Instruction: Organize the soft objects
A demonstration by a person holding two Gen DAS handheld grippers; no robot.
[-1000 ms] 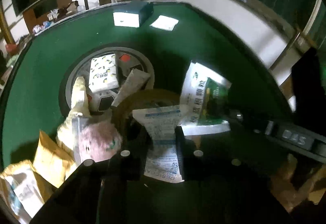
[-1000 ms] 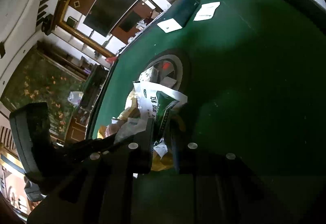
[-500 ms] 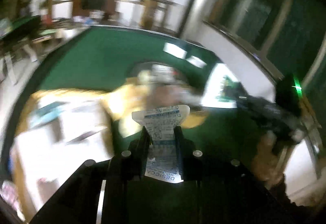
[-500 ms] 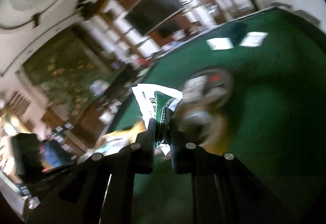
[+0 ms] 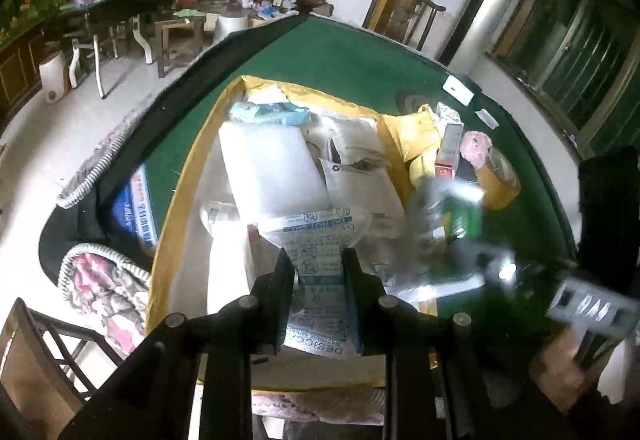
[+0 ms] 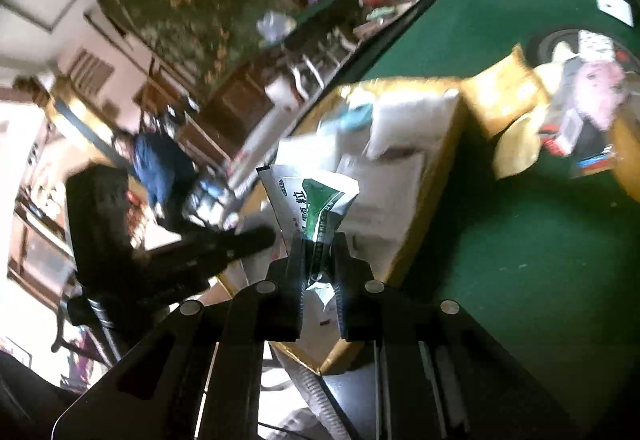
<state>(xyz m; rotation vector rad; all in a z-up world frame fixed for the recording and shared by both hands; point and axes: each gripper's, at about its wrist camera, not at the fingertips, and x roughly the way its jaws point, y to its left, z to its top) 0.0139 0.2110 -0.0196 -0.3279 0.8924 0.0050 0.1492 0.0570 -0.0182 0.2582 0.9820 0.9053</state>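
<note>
Green felt table top (image 5: 360, 52), round-edged, bearing a yellow-rimmed open cardboard box (image 5: 188, 176) filled with white plastic pouches and air cushions (image 5: 268, 164). Left gripper (image 5: 318, 272) with black fingers (image 5: 280, 276) clamped on a white desiccant sachet with blue print (image 5: 316, 252), held above the box contents. Right gripper (image 6: 318, 260) with jaws closed on a green-and-white printed foil sachet (image 6: 316, 200), upper end standing free above the fingertips, over the near corner of the same box (image 6: 436, 176). Pale blue tissue packet (image 5: 270, 113) at the far end of the box. Beside the box, on the felt: yellow padded envelopes (image 6: 500, 100), pink fluffy soft toy (image 5: 475, 146), roll of tan tape (image 5: 500, 180). Right-hand device blurred in the left wrist view, with a hand (image 5: 560, 380) at the lower right. Floral cushion (image 5: 100, 288) off the table edge, lower left.
</note>
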